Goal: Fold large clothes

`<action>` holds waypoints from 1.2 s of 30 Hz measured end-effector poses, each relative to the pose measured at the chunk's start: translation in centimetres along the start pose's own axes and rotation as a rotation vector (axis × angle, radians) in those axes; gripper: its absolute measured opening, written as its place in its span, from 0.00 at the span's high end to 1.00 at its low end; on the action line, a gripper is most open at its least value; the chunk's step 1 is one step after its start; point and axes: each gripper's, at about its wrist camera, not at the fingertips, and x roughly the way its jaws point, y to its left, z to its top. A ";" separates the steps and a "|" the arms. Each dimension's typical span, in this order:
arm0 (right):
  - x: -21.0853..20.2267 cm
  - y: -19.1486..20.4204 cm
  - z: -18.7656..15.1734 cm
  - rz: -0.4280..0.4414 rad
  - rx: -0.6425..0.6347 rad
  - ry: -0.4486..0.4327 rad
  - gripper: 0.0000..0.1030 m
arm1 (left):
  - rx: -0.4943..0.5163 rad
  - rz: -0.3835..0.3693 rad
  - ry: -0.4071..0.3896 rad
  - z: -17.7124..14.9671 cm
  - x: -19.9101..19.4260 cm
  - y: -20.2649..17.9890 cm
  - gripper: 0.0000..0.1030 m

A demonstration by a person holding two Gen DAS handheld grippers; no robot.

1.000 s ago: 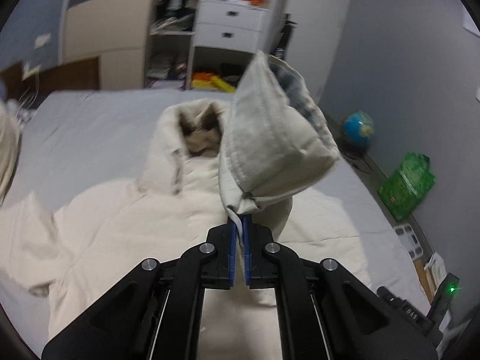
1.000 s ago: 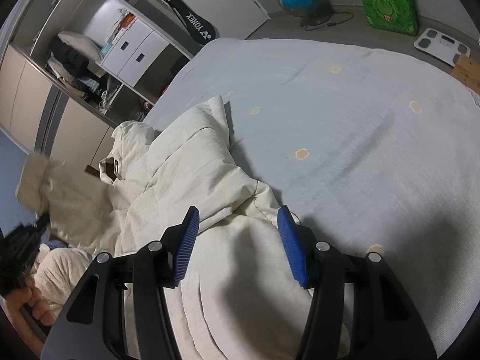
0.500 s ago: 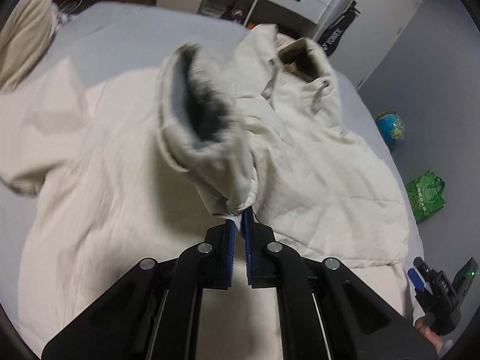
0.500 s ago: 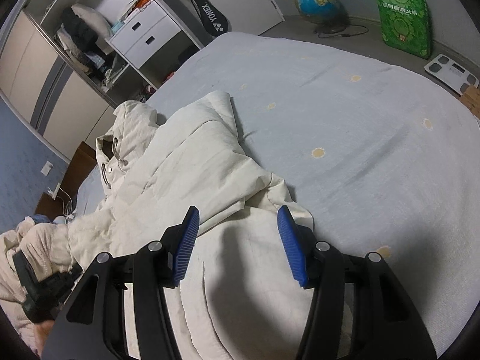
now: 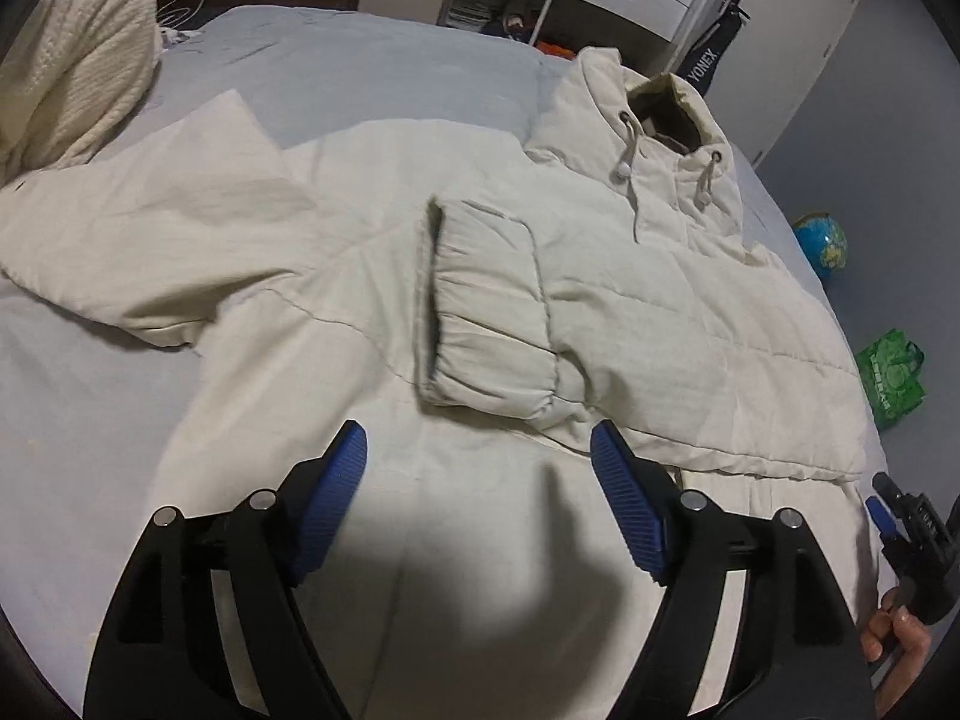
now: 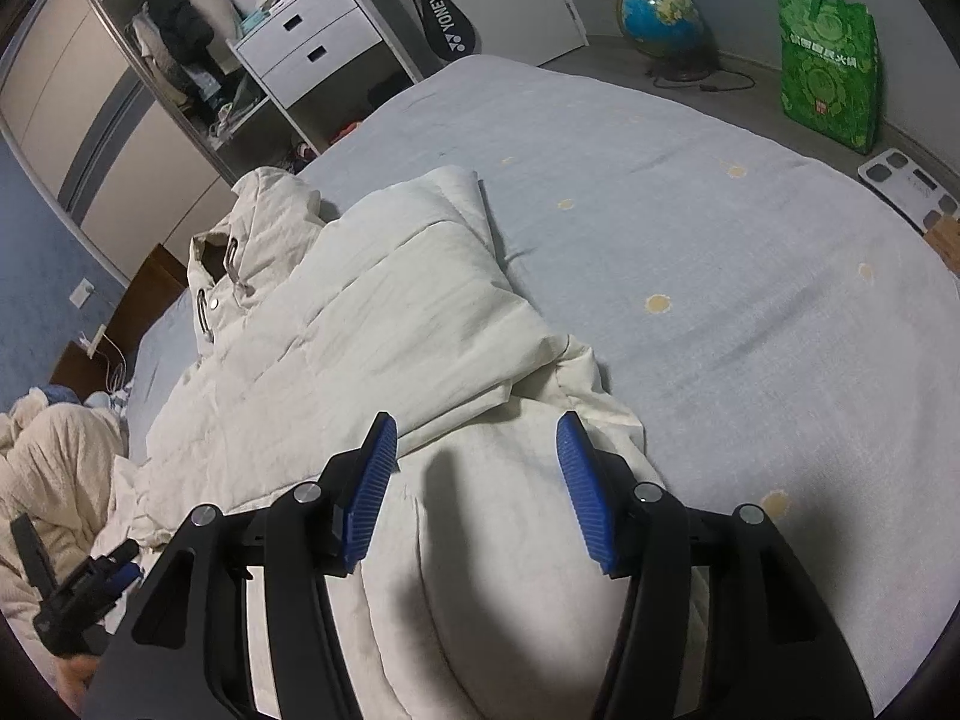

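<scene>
across the bed [image 5: 372,66] lies the cream puffer jacket [image 5: 660,300], right sleeve cuff [image 5: 486,312] folded onto its chest, other sleeve [image 5: 150,228] flung toward 10 o'clock. left tool [image 5: 480,480] and right tool [image 6: 477,474] hover released, jaws spread. padding looks light, soft, springy; pinch the cuff's gathered edge.

A cream quilted jacket [image 5: 630,276] is seen spread on a pale blue bed sheet [image 6: 720,252] dotted with small yellow spots. Ribbed blue pads are carried on black jaws. A green printed bag [image 6: 828,60] and a blue globe [image 6: 660,15] are seen on the grey floor.
</scene>
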 end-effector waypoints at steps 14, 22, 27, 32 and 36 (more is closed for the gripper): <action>-2.6 3.3 -2.3 0.024 -0.126 0.053 0.41 | -0.096 -0.004 -0.032 0.9 -4.6 5.0 0.08; -4.1 6.4 -4.8 0.024 -0.286 0.133 0.31 | -0.167 -0.063 -0.028 2.4 -6.8 9.6 0.06; -4.5 8.2 -5.9 0.026 -0.374 0.144 0.27 | -0.228 -0.044 -0.042 3.2 -7.5 14.7 0.06; -4.0 9.2 -6.7 0.024 -0.431 0.159 0.27 | -0.243 0.025 -0.060 3.6 -7.6 19.8 0.06; -3.2 9.0 -6.8 0.042 -0.421 0.191 0.27 | -0.241 0.104 -0.088 3.8 -7.2 23.4 0.07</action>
